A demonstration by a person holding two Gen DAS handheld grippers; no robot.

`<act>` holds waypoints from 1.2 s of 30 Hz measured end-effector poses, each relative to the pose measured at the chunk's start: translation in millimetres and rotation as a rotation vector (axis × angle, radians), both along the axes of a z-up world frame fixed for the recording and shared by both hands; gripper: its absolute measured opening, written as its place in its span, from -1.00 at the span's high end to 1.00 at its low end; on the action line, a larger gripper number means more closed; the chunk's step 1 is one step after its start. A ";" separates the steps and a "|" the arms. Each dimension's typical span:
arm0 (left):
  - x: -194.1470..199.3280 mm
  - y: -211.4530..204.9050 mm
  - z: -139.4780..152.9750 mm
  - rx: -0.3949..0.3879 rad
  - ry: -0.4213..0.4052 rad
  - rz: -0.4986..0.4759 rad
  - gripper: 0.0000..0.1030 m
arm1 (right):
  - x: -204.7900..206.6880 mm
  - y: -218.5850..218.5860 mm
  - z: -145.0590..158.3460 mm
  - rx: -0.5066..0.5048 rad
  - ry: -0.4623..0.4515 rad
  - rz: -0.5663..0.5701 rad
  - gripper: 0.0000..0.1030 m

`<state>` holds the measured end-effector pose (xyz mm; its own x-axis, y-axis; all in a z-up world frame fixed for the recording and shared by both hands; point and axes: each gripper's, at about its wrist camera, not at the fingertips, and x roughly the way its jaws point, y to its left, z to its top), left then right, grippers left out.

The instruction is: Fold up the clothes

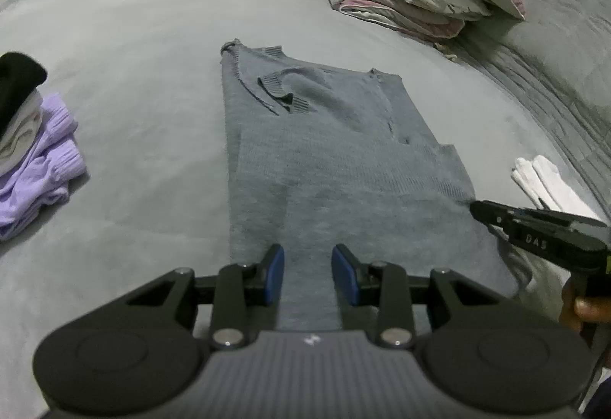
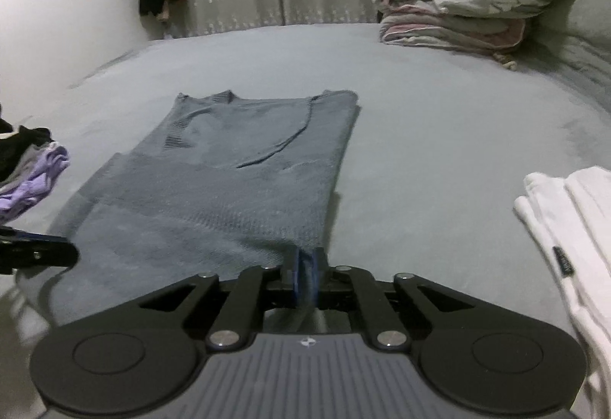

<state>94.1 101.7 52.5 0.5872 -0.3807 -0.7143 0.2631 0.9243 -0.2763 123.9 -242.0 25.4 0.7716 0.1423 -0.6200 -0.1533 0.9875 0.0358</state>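
Grey sweater (image 1: 324, 159) lies flat on bed (image 1: 133, 75), sleeves folded in. Right gripper (image 2: 305, 275) pinches its hem corner – left gripper (image 1: 307, 275) spread above hem. Lift both corners evenly – keep edges aligned

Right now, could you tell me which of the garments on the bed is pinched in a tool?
The grey sweater, spread flat mid-bed: the right tool is shut on its near hem. The purple knit and white garment lie untouched at the sides.
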 end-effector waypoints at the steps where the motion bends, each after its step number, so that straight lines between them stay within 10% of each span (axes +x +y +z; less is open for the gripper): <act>1: -0.1 2.7 1.1 -0.005 0.002 0.004 0.42 | -2.1 0.8 2.1 -0.002 -0.009 0.003 0.86; 13: -16.3 11.4 12.0 0.049 -0.057 -0.047 0.30 | -23.7 10.5 12.1 -0.021 -0.043 0.093 0.73; 15: -26.0 9.3 16.4 0.068 -0.085 -0.096 0.22 | -34.8 12.5 18.1 -0.016 -0.065 0.137 0.59; 19: -43.4 -2.0 14.0 0.110 -0.102 -0.210 0.11 | -64.1 28.7 16.8 -0.127 -0.080 0.312 -0.28; 27: -46.2 -9.3 1.8 0.153 -0.073 -0.286 -0.22 | -91.8 54.7 -7.8 -0.445 -0.150 0.500 -0.45; 31: -51.3 -15.2 0.5 0.160 -0.075 -0.340 -0.79 | -86.0 56.6 -17.5 -0.513 -0.175 0.485 -0.43; 33: -54.5 -18.6 -0.3 0.171 -0.085 -0.363 -0.80 | -80.4 58.7 -18.8 -0.521 -0.191 0.468 -0.08; 35: -57.0 -20.9 -1.1 0.193 -0.099 -0.376 -0.80 | -75.1 59.5 -14.6 -0.500 -0.203 0.445 0.71; 36: -57.8 -21.1 -1.2 0.200 -0.107 -0.381 -0.80 | -73.5 58.4 -9.5 -0.474 -0.211 0.427 0.71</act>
<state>36.3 80.6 51.4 0.5065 -0.4448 -0.7387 0.6124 0.7886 -0.0548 50.4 -183.6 15.9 0.8195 0.2118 -0.5325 -0.4904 0.7400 -0.4603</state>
